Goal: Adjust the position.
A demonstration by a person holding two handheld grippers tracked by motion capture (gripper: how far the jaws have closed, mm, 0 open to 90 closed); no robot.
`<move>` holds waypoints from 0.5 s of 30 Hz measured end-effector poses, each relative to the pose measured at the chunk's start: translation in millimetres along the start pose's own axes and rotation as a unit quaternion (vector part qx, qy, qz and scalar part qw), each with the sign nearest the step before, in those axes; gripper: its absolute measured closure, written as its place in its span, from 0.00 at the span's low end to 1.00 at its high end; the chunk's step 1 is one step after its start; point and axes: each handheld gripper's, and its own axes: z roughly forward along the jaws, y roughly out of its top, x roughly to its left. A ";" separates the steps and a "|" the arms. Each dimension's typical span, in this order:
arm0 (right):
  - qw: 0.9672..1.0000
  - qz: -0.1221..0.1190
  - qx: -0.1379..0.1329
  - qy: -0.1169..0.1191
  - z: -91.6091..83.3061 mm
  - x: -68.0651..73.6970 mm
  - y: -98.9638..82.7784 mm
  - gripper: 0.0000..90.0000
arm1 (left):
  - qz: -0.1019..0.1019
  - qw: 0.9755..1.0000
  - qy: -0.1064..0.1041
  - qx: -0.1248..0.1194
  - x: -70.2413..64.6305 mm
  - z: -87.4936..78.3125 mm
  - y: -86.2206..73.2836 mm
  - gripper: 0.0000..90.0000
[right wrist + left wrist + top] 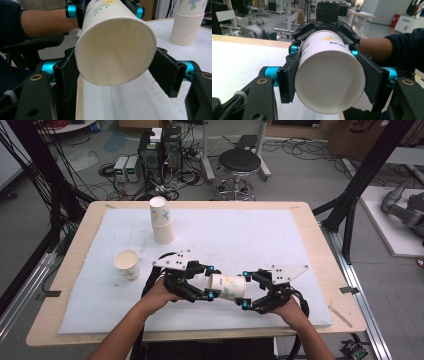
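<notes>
A white paper cup (227, 286) with a flower print lies level in the air between my two grippers, above the front of the white mat (260, 237). My left gripper (212, 282) is shut on its base end; in the left gripper view the recessed base (329, 82) faces the camera between the black pads (289, 75). My right gripper (245, 289) is at the mouth end. In the right gripper view the open mouth (115, 50) faces the camera, and both pads (66, 70) rest against its sides. The two grippers face each other.
A tall stack of paper cups (161, 220) stands at the back left of the mat, also in the right gripper view (187, 25). A single upright cup (126, 264) stands left of my left hand. The wooden table edge (320, 245) borders the mat.
</notes>
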 end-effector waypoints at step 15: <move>1.000 0.014 0.015 -0.005 -3.5 -1.4 3.2 0.39 | -0.025 0.998 0.044 0.035 -0.6 0.0 0.4 0.20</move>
